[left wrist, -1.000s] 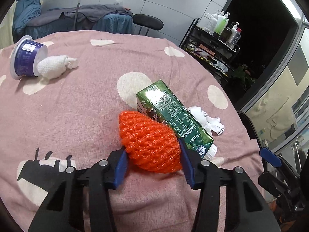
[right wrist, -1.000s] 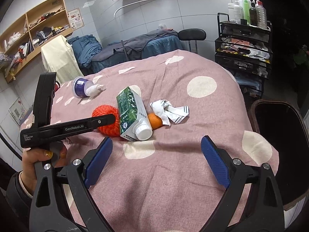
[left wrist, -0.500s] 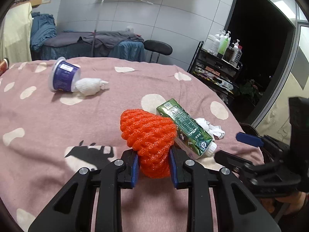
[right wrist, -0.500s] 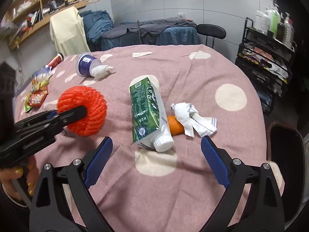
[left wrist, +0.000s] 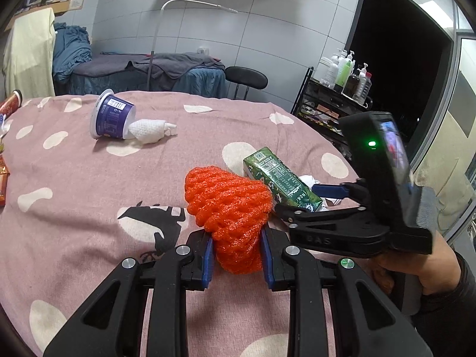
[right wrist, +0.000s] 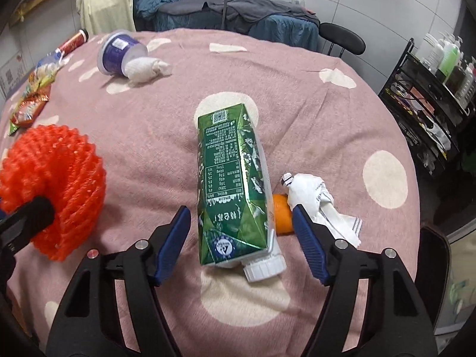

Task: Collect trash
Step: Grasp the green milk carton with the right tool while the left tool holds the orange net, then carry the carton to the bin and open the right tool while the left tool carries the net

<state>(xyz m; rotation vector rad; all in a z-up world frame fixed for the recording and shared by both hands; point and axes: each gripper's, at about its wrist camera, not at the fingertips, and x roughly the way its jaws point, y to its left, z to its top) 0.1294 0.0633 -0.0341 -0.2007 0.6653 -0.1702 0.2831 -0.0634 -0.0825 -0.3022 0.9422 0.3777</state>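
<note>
- My left gripper point(left wrist: 236, 251) is clamped on the orange foam net point(left wrist: 230, 215), its blue pads pressed into the net's lower end; the net looks lifted off the pink spotted tablecloth point(left wrist: 74, 184), though I cannot confirm the gap beneath it.
- My right gripper point(right wrist: 239, 238) stands wide apart, one pad on each side of the green carton point(right wrist: 233, 184), which lies on its side with its white cap point(right wrist: 264, 269) toward me; neither pad touches it.
- Only the right wrist view shows the orange fruit point(right wrist: 281, 212) wedged between the carton and the crumpled white paper point(right wrist: 318, 199), just beside the right-hand pad.
- Only the left wrist view shows my right hand point(left wrist: 416, 267) on the other tool's handle, with a green light on its body; there the tool covers most of the paper and hides the fruit.
- Far left, the purple cup point(right wrist: 119, 53) lies tipped over with a white wad point(right wrist: 145, 68) at its mouth, well apart from the carton; bare cloth runs between them.
- Snack wrappers point(right wrist: 29, 101) crowd the far-left edge, cut off by the lens rim.
- To the right the table edge drops away near a dark chair point(right wrist: 431, 267); a black shelf cart point(right wrist: 425, 104) of bottles stands beyond.
- The carton's print is too small for me to read.
</note>
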